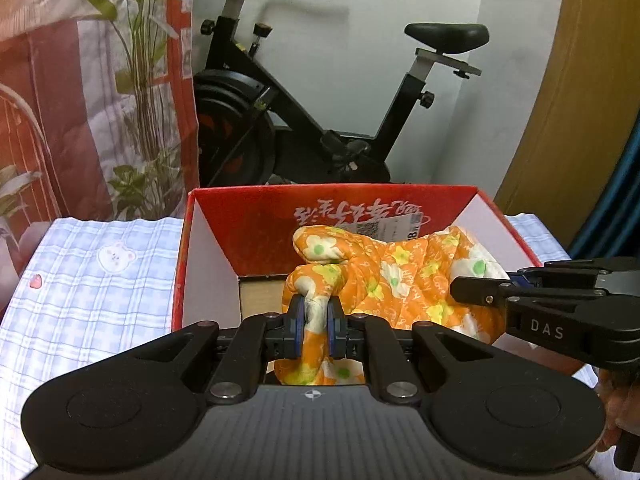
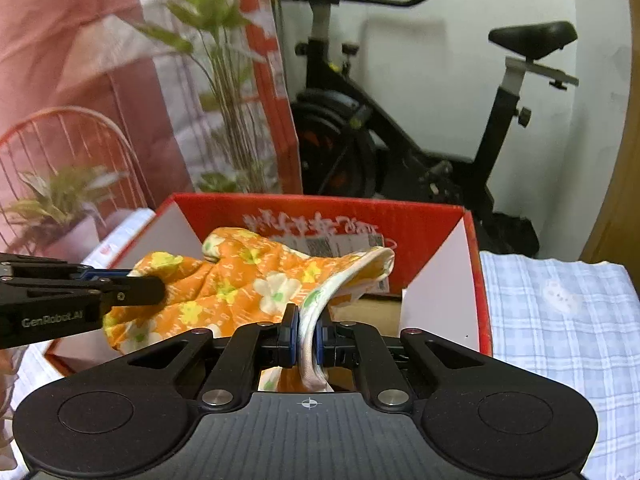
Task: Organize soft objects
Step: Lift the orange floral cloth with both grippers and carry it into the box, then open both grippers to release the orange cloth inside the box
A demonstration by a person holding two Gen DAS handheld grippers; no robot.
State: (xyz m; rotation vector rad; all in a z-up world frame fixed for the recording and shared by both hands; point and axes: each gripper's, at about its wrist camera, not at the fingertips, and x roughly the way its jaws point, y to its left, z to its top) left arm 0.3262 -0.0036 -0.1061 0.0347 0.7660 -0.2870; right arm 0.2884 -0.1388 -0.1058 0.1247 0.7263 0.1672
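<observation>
Low in both frames, the left tongs (image 1: 316,322) and right tongs (image 2: 307,338) each pinch a bunched fold of the soft orange flowered cloth (image 1: 400,276), which drapes over the glossy red cardboard box (image 1: 256,216) on the checked counter (image 1: 92,280).

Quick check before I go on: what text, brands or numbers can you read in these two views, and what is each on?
"DAS": side of the right tool, seen from the left wrist.
"GenRobot.AI": side of the left tool, seen from the right wrist.
"8": a partial number on the white label in the red box.
White script on the box wall: upside down, unreadable.
QR code and label print: too small.
</observation>
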